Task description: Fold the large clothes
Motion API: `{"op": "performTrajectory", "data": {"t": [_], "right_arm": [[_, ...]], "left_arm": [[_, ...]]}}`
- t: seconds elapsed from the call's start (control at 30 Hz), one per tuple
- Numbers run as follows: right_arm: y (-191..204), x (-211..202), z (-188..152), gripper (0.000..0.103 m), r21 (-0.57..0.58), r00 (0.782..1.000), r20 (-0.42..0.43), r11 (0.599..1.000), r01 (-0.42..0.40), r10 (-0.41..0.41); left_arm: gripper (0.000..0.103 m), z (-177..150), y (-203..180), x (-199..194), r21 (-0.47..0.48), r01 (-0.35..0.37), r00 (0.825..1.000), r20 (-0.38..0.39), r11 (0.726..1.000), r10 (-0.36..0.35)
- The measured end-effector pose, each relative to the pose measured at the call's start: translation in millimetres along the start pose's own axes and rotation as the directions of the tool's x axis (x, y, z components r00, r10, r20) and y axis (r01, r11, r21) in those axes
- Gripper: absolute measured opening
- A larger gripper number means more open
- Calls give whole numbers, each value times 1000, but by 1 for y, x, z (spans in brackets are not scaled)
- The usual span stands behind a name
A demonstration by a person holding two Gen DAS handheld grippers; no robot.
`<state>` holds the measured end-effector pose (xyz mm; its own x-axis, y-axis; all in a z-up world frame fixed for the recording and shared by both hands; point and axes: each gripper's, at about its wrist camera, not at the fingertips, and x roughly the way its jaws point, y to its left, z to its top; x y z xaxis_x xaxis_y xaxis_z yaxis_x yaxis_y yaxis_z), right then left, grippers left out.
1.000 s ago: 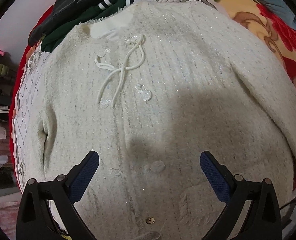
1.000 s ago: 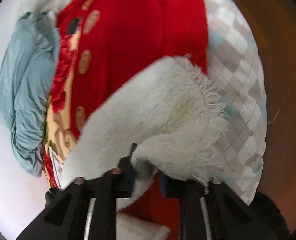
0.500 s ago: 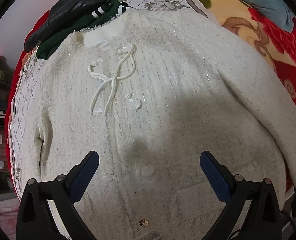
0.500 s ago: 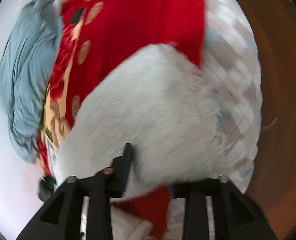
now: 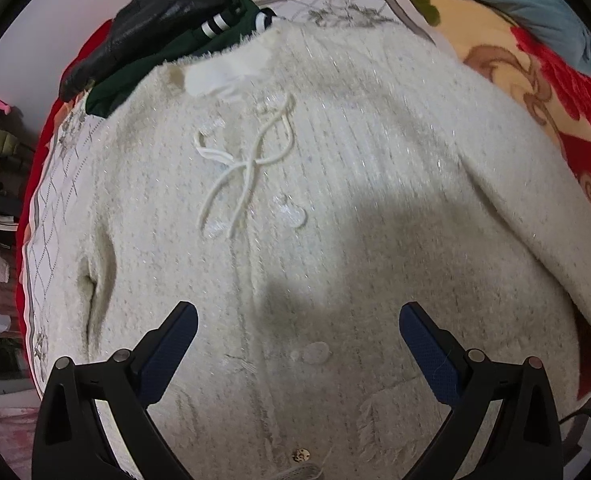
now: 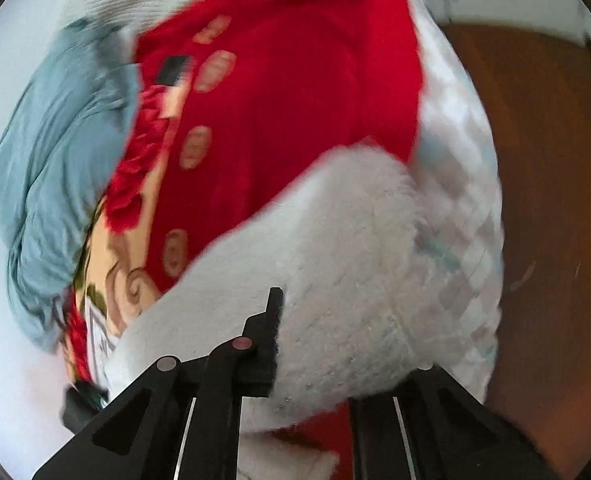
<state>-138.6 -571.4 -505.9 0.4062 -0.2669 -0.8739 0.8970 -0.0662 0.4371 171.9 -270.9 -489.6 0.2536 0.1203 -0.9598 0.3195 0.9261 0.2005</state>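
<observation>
Right tool (image 6: 315, 344) is clenched on a fuzzy sleeve (image 6: 335, 272) of the cream cardigan (image 5: 335, 200), which lies front-up on the red patterned blanket (image 5: 575, 92). Left tool (image 5: 297, 344) hovers released above its buttoned front. Dark clothes (image 5: 163, 16) sit by the collar.

Your left tongs (image 5: 297, 344) hang spread wide above the cream fuzzy cardigan (image 5: 335, 208), lying front-up on the quilted bedspread (image 5: 51, 216), its cord bow (image 5: 247, 160) near the collar.
</observation>
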Motion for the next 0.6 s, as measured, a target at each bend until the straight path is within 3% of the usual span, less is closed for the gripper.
{"op": "performTrajectory", "data": {"t": [0.2,0.37,0.43,0.53,0.57,0.6], "right_arm": [[79,-51,-3,10,-226,995,85,974,-32,52],[177,-69,-31,10,-425,982,70,896,-128,173],[221,-68,-60,10,-528,977,35,834,-159,208],[285,-59,-126,9,-683,972,-55,701,-204,229],[303,-54,-152,9,-730,970,-89,648,-219,228],[325,-45,-190,9,-788,967,-133,569,-235,215]], "left_arm": [[103,4,24,-9,-69,21,1000,10,997,-20],[103,1,62,-10,-152,13,1000,7,988,-12],[103,-3,86,-7,-194,-6,1000,1,981,6],[103,-11,130,2,-269,-44,999,-24,962,39],[103,-15,144,5,-294,-58,998,-32,954,51],[103,-18,156,7,-315,-72,997,-38,946,63]]}}
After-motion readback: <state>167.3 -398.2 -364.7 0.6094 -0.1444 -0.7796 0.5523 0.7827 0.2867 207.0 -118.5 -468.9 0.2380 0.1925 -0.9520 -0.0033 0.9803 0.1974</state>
